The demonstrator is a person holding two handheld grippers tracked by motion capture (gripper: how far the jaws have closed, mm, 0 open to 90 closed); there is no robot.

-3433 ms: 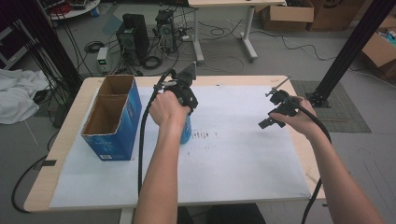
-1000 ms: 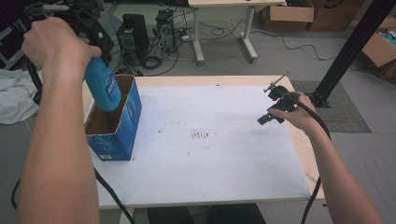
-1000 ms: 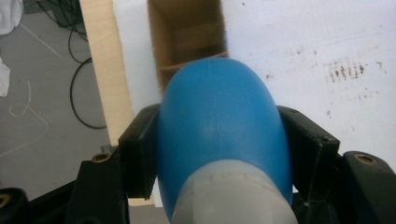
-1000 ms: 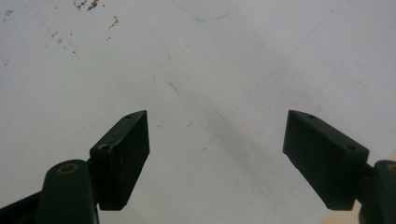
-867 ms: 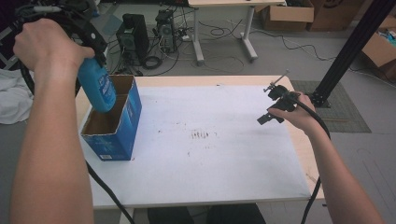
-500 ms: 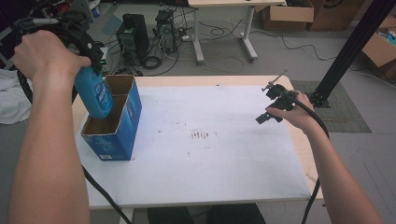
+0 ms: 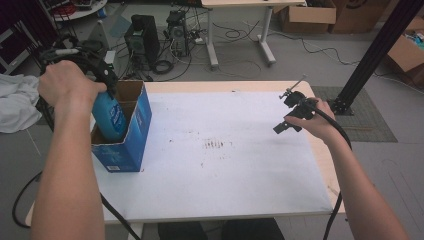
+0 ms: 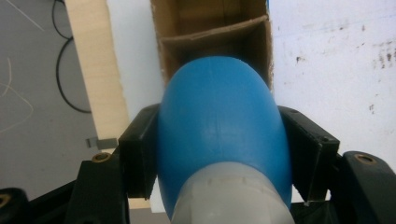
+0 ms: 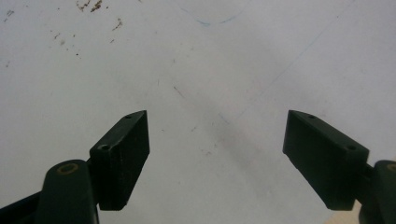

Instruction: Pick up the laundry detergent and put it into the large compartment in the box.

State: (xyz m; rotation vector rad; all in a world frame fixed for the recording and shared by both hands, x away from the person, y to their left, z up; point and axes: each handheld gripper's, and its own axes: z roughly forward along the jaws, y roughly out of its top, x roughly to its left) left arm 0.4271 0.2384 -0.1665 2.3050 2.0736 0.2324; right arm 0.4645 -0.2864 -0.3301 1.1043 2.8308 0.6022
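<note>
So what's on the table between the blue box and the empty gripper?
From the high view, nothing but bare white sheet with dark smudges between box and right gripper.

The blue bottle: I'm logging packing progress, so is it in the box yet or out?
Partly in: the blue bottle dips into the cardboard box, gripped by the left claw.

Grey concrete floor [image 7: 320, 65], light wooden table [image 7: 220, 86] under white paper sheet [image 7: 235, 165], black computer tower [image 7: 142, 35], white-legged desk [image 7: 239, 25], brown cardboard boxes [image 7: 305, 17], tangled black cables [image 7: 240, 35]

Black two-jaw grippers [image 7: 295, 107] with brass-ringed screw holes, trailing black cables, bare forearms.
</note>
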